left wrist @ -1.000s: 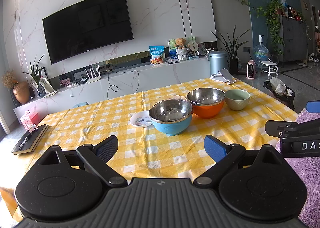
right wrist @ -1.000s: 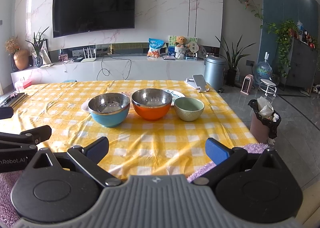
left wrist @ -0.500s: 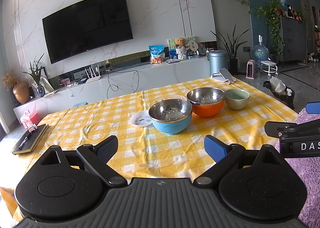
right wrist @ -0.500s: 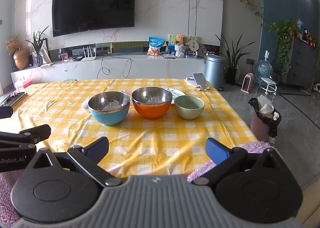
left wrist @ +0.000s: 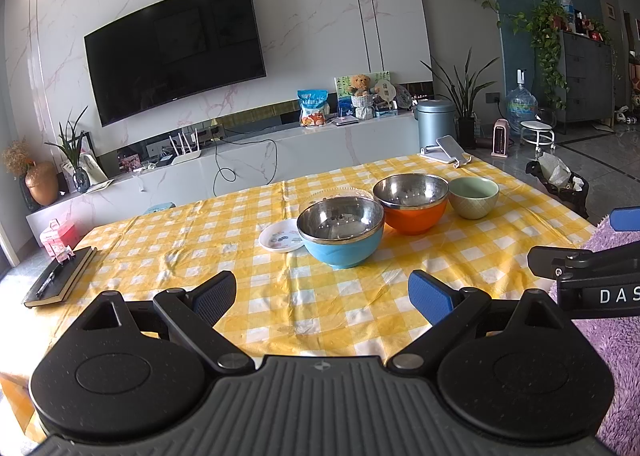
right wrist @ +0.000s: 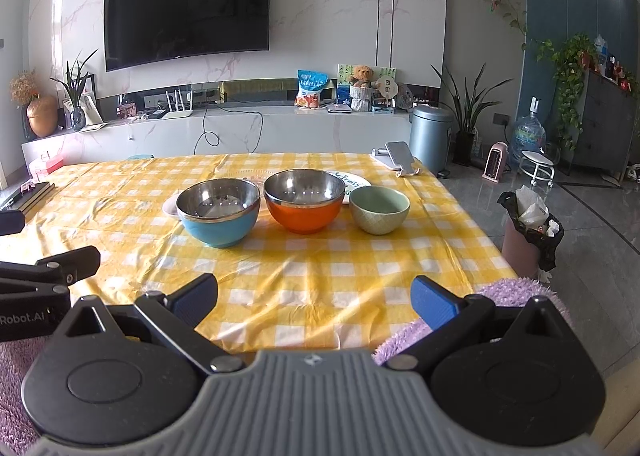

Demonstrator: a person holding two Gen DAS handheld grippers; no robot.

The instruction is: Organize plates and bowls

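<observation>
You held both tongs wide apart with nothing in them: your left gripper (left wrist: 322,292) and right gripper (right wrist: 314,298). The blue bowl (right wrist: 218,213), orange bowl (right wrist: 305,201) and green bowl (right wrist: 379,209) sat in a row on the yellow table (right wrist: 320,268), well away from both.

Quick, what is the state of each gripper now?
Left gripper: open, holding nothing.
Right gripper: open, holding nothing.

Three bowls (right wrist: 302,202) in row mid-table (right wrist: 320,268); small plate (left wrist: 280,241) left, behind; larger plate (right wrist: 354,181) behind; phone stand (right wrist: 396,160) far-right corner.
</observation>
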